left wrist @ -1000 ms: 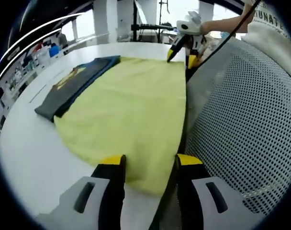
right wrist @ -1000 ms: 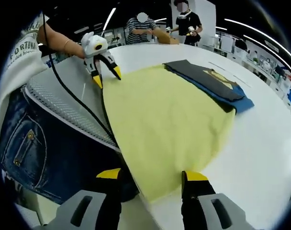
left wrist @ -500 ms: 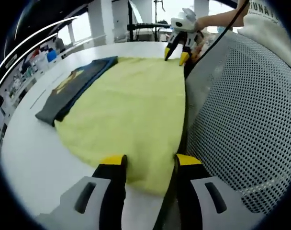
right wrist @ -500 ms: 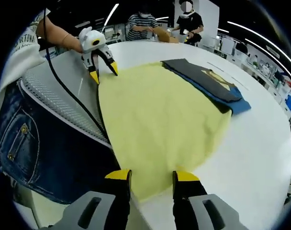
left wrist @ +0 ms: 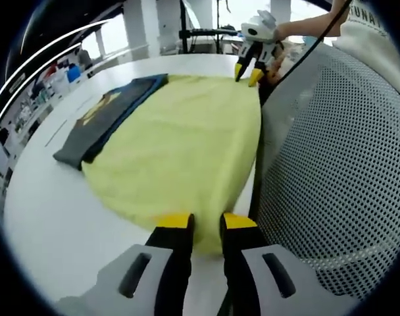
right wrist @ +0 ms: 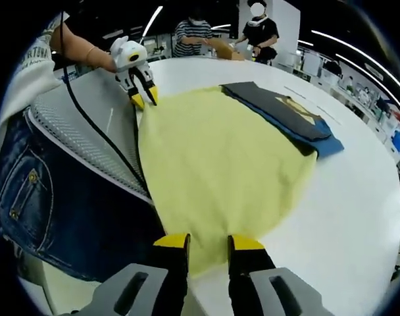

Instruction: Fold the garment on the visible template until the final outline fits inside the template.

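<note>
Bright, even indoor light falls from long white ceiling strip lamps [right wrist: 348,41] curving toward 2 o'clock. The glossy white table [right wrist: 358,197] shows soft sheen, hardly any shadow. Fisheye bending stretches everything outward; distant background stays slightly soft.

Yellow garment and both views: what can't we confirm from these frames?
- Template: none made out in either view; the yellow garment may cover it.
- Grip: the left gripper and right gripper have jaws nearly closed at the hem; whether fabric is pinched is unclear.
- Dark folded garment: print too small to read.
- Near hem by the mesh panel: its drop over the table edge is hidden.
</note>
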### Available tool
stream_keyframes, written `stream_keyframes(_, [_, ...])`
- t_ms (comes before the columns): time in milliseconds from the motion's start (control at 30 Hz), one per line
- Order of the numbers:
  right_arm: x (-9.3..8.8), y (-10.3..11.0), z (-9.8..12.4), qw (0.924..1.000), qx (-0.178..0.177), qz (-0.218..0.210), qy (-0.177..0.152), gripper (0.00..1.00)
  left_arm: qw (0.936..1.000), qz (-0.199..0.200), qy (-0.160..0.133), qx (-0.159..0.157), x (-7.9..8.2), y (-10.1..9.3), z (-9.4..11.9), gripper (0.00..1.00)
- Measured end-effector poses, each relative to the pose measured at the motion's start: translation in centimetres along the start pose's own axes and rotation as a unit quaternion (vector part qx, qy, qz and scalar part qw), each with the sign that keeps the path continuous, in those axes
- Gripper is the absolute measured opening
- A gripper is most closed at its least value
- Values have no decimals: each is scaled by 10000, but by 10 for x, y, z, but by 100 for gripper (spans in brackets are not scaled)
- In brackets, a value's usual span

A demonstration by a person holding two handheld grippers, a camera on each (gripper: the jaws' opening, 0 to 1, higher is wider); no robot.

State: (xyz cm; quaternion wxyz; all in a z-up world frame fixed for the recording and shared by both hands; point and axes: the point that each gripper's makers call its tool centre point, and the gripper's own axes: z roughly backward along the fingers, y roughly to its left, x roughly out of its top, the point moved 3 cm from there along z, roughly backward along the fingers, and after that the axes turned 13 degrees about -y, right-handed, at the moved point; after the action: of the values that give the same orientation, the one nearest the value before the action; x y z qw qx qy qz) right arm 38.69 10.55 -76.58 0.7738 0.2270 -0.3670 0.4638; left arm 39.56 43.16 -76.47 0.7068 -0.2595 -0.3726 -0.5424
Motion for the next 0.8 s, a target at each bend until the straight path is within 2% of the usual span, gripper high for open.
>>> stream_keyframes(133, [0,2,-1,10000,71,63,17,14,10000,-11,50,30,-2,2,2,6])
stream_keyframes(367, [1,5,-2,9998,126,149,27,1,9999,27,70,100,-2,4,4,5])
stream_keyframes(400, [0,0,-3,9996,6,277,65,0,9999,20,78,125,-2,5,5,5])
stream_keyframes(433, [1,1,-3,9996,35,280,38,0,9999,21,82,132,-1,5,4,5])
stream_keyframes(767, [1,5,-1,9999,102,93,-19,0,9997,70,115,190,-1,4,5,3])
stream_keyframes(800, [1,5,0,9999,97,41,-36,3,9997,69,116,188,-1,4,5,3])
